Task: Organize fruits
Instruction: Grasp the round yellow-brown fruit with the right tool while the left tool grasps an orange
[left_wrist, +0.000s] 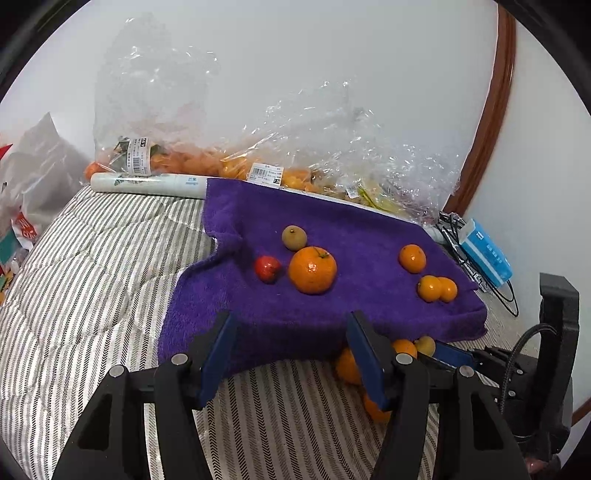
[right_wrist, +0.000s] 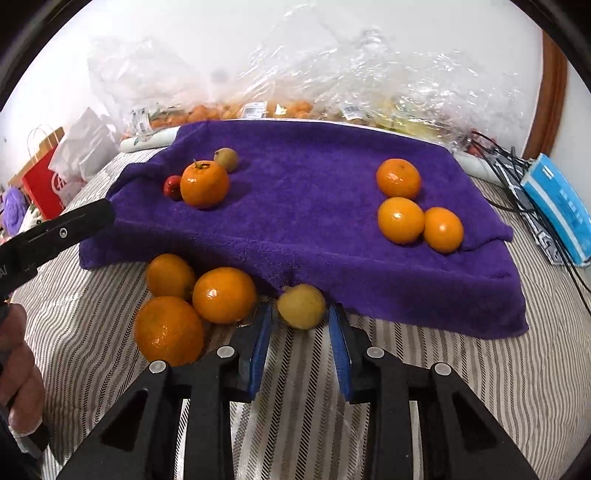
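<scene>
Right tongs (right_wrist: 300, 319): pinching the yellow fruit (right_wrist: 301, 305) at lower centre of the right wrist view, one blue pad on each flank; only the pad tips reach it.
Left tongs (left_wrist: 291, 332): spread, nothing between the pads, hovering over the near edge of the purple towel (left_wrist: 332, 221) at lower centre of the left wrist view.
Yellow fruit: on the striped bedding (right_wrist: 461, 369), touching the towel's near hem, just right of three loose oranges (right_wrist: 221, 295).
Slip risk: the grip looks shallow and the fruit is round, so I judge it could squirt forward under the hem when lifted.
Knock risk: the left pad sits just beside the nearest orange; a sideways swing may roll it.
Sorting risk: the towel holds a mixed group upper left and an orange trio (right_wrist: 417, 210) at right; a drop in the wrong group would undo the sort.
</scene>
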